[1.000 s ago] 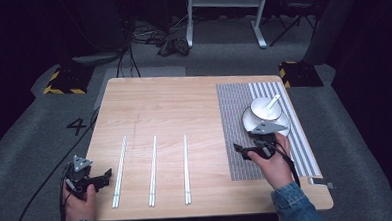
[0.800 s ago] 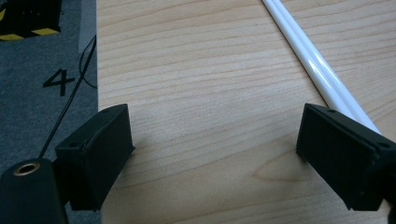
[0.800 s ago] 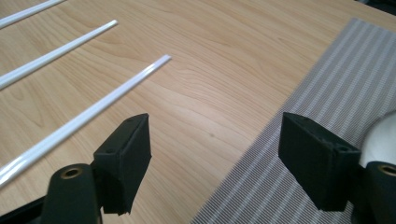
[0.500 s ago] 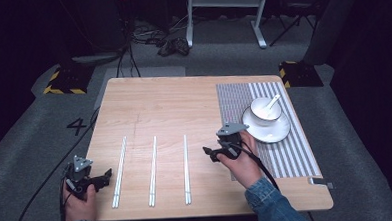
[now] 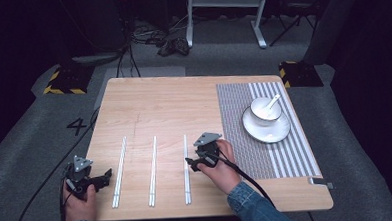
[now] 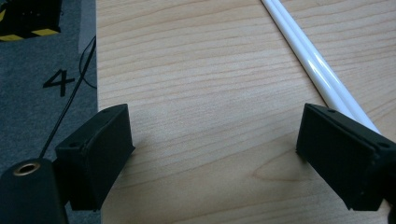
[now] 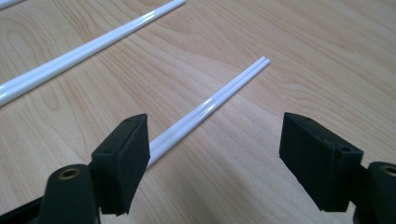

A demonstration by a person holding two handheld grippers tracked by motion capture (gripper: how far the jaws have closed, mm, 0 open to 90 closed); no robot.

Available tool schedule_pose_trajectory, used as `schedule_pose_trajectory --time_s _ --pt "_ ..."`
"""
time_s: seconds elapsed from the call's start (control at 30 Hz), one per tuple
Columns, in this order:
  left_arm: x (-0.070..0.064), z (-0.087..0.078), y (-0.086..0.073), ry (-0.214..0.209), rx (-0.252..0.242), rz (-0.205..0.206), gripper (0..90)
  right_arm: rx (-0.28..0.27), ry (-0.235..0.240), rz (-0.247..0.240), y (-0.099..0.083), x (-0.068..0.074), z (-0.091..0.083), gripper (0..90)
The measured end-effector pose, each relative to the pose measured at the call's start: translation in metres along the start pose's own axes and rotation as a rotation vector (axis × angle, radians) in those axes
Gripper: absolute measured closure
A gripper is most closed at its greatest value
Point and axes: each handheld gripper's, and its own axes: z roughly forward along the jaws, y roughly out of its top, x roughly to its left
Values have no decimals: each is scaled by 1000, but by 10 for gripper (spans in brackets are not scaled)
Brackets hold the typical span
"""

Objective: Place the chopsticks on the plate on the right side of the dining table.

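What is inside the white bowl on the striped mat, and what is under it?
A white spoon rests in the bowl, its handle leaning over the far rim. Any other contents are too small to tell. Under it is a white saucer on the striped mat; the saucer's centre is covered.

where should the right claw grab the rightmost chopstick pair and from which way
Take the rightmost chopstick pair near its middle, coming straight down from above with the open right claw straddling both sticks across their width. They lie flat on the table, side by side and touching, thin and round, so a squeeze across the pair should keep them together. A hold near an end would probably let them tip.
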Motion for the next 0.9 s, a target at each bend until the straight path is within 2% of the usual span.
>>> schedule_pose_trajectory --time_s 0.37,0.9 --pt "0 0 0 -2 -1 4 105 27 0 26 -7 5 16 248" --pt "0 0 0 -3 -1 4 106 31 -4 45 -10 5 18 243"
